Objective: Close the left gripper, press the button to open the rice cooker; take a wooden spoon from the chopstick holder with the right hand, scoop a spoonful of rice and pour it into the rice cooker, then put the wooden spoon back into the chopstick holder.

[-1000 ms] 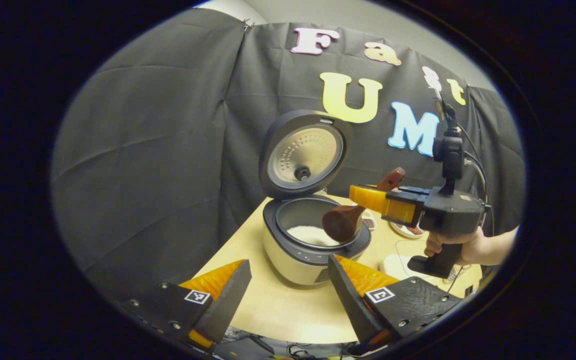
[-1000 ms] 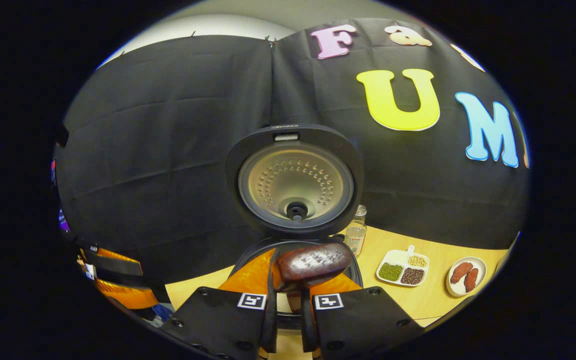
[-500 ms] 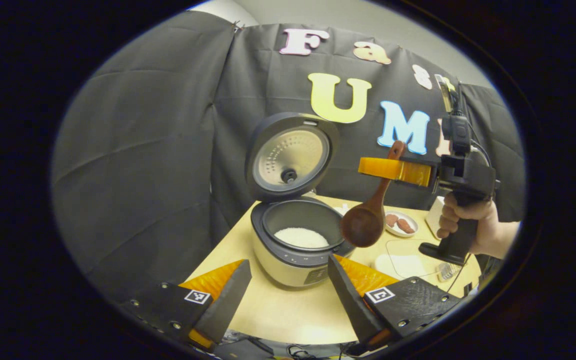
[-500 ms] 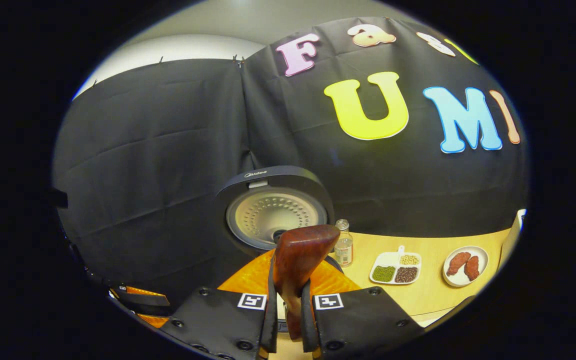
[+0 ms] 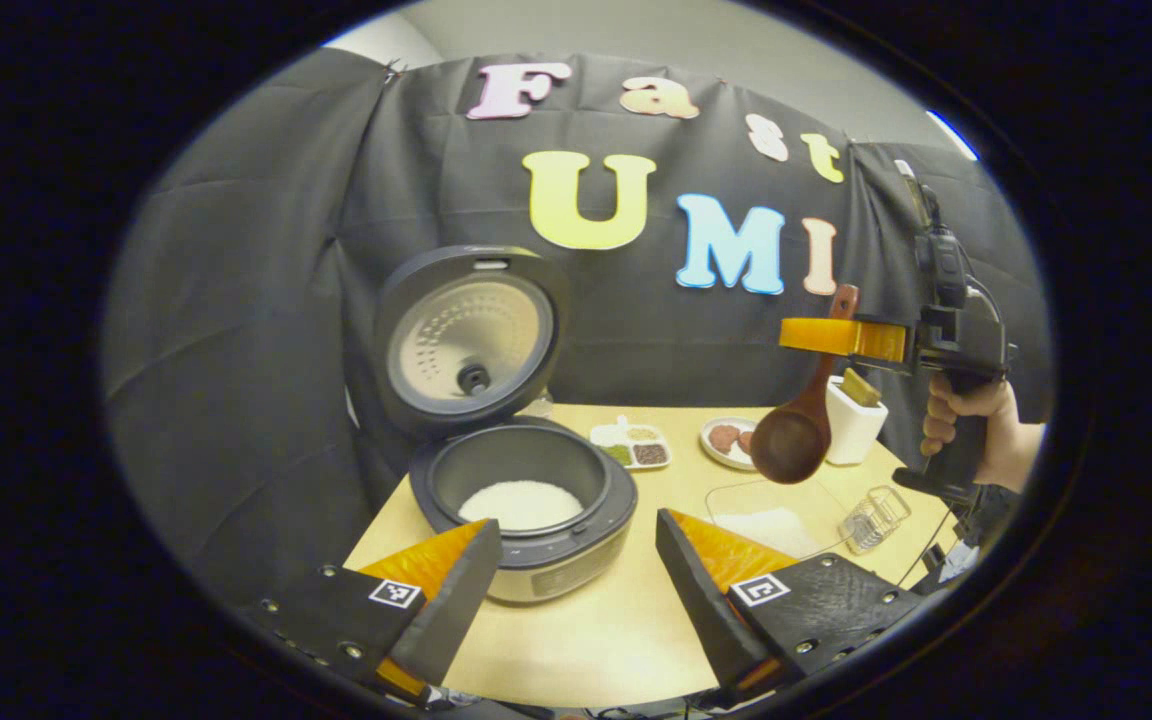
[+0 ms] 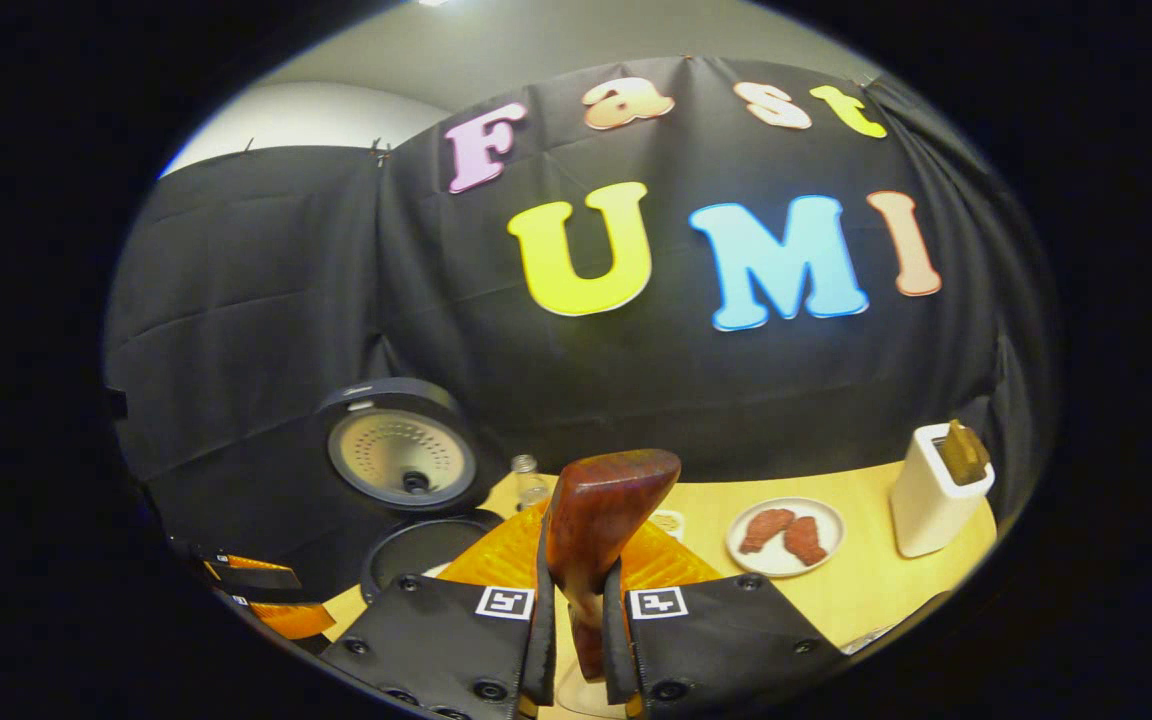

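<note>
The rice cooker [image 5: 556, 545] stands open on the table, lid [image 5: 466, 340] upright, with white rice [image 5: 521, 503] in its pot. My left gripper [image 5: 576, 570] is open just in front of it, holding nothing. To the right, my right gripper [image 5: 801, 334] is shut on the handle of the wooden spoon [image 5: 791, 440], whose bowl hangs down in the air beside the white chopstick holder [image 5: 854, 425]. In the right gripper view the spoon [image 6: 601, 520] stands between my gripper's [image 6: 576, 620] fingers, the cooker [image 6: 401, 458] lies far left and the holder [image 6: 926, 490] far right.
A clear tray of rice [image 5: 771, 510] and a small clear container [image 5: 871, 518] lie under the spoon. A plate of sausages [image 6: 784, 535], a divided dish [image 5: 631, 447] and a small bottle [image 6: 531, 480] sit near the back wall. A hand [image 5: 976, 420] holds the right gripper.
The right gripper has carried the spoon from over the cooker's pot up and to the right, near the chopstick holder; the spoon turned bowl-down. The left gripper swung to the right, staying open.
</note>
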### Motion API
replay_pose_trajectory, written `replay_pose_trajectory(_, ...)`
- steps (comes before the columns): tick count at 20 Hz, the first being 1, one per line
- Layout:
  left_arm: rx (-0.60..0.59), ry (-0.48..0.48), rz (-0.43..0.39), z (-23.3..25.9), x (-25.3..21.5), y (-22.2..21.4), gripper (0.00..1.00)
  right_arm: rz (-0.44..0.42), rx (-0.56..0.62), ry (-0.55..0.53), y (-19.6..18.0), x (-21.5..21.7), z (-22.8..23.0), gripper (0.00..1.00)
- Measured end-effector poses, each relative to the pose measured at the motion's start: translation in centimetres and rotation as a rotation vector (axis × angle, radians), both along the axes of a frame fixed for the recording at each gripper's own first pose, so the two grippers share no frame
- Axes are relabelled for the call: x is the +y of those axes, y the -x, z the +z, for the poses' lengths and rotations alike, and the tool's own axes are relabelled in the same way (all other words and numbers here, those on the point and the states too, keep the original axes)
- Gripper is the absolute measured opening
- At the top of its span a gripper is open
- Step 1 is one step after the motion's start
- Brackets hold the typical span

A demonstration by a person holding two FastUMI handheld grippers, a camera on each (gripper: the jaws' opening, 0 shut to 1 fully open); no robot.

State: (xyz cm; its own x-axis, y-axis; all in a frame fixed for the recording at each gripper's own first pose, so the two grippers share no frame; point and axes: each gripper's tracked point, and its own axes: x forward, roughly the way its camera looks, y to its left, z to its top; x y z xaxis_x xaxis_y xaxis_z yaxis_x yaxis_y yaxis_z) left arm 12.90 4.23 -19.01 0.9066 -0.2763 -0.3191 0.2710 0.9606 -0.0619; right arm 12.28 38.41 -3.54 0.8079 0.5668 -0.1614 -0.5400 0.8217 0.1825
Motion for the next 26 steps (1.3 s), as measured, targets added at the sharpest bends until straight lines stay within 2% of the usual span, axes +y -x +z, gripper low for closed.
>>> replay_pose_trajectory(1, -0.005, -0.003, -0.015, 0.2, -1.2, -0.3, 0.96, -0.036, 0.010, -0.011, -0.4, -2.3, -0.1, 0.17)
replay_pose_trajectory(2, -0.009, -0.003, -0.029, 0.6, -2.4, -0.4, 0.96, -0.076, 0.024, -0.020, -0.9, -4.5, -0.3, 0.20)
replay_pose_trajectory(4, -0.025, -0.007, -0.050, 1.6, -4.8, -0.4, 0.96, -0.163, 0.067, -0.035, -1.8, -9.2, -0.9, 0.21)
replay_pose_trajectory(5, -0.039, -0.016, -0.057, 2.1, -5.7, -0.6, 0.96, -0.197, 0.094, -0.042, -2.0, -11.4, -1.5, 0.17)
replay_pose_trajectory(6, -0.052, -0.028, -0.063, 2.4, -6.6, -0.9, 0.96, -0.225, 0.118, -0.052, -2.1, -13.5, -2.0, 0.17)
replay_pose_trajectory(7, -0.051, -0.041, -0.067, 2.6, -7.4, -1.3, 0.96, -0.258, 0.140, -0.066, -2.4, -15.6, -2.7, 0.21)
replay_pose_trajectory(11, -0.039, -0.048, -0.079, 3.3, -10.1, -2.6, 0.96, -0.380, 0.244, -0.150, -2.6, -22.4, -5.6, 0.21)
replay_pose_trajectory(17, -0.032, -0.084, -0.063, 4.3, -12.7, -3.9, 0.96, -0.490, 0.375, -0.219, -1.9, -28.4, -11.8, 0.21)
replay_pose_trajectory(20, -0.020, -0.079, -0.047, 4.8, -13.5, -3.6, 0.96, -0.531, 0.385, -0.237, -2.0, -30.3, -13.1, 0.21)
replay_pose_trajectory(25, -0.001, -0.119, 0.016, 4.7, -13.2, -2.9, 0.96, -0.571, 0.432, -0.232, -3.0, -32.4, -16.8, 0.21)
replay_pose_trajectory(26, 0.015, -0.111, 0.036, 4.5, -13.3, -2.9, 0.96, -0.556, 0.444, -0.239, -3.3, -31.9, -17.4, 0.21)
